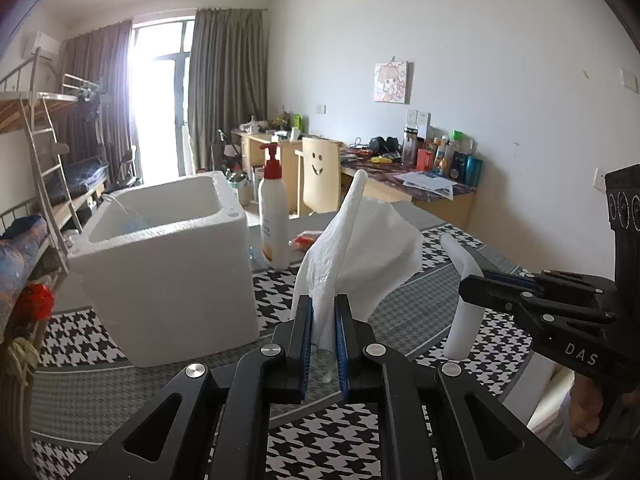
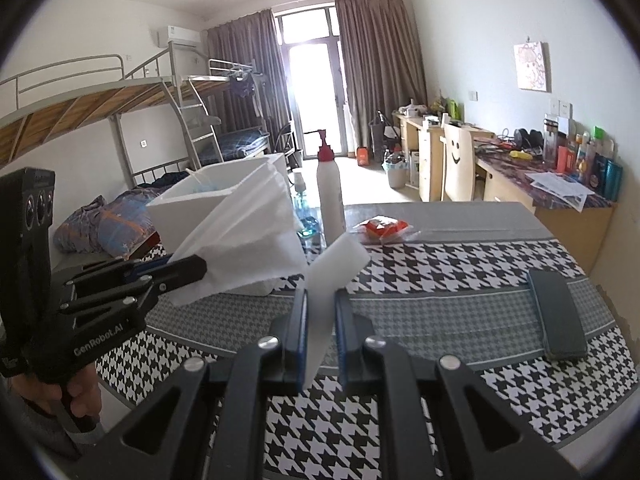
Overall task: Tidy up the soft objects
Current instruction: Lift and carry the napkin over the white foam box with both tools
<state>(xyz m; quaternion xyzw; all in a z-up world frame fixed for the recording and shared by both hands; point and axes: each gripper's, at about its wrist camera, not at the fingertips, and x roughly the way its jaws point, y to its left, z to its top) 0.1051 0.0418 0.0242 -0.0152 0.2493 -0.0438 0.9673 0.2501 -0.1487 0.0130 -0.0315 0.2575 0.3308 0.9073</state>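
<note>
You have both hands loaded. Your left gripper point(image 1: 324, 336) has its jaws clamped on the lower edge of a white tissue point(image 1: 360, 248), which stands up loosely above the jaws and clear of the houndstooth worktop point(image 1: 80, 344), so it can be carried without dragging. Your right gripper point(image 2: 320, 336) is clenched on a white foam strip point(image 2: 334, 272), pinched near one end so the rest juts up and forward. In the left view that strip point(image 1: 464, 300) sits just right of the tissue, apart from it.

The white foam box point(image 1: 168, 264) stands open-topped on the left of the worktop, beside the pump bottle point(image 1: 273, 216). By my reading it is the likely drop point, which would explain both pieces being held high enough to clear its rim. A red packet point(image 2: 382, 227) and a dark phone point(image 2: 556, 316) lie untouched on the worktop.
</note>
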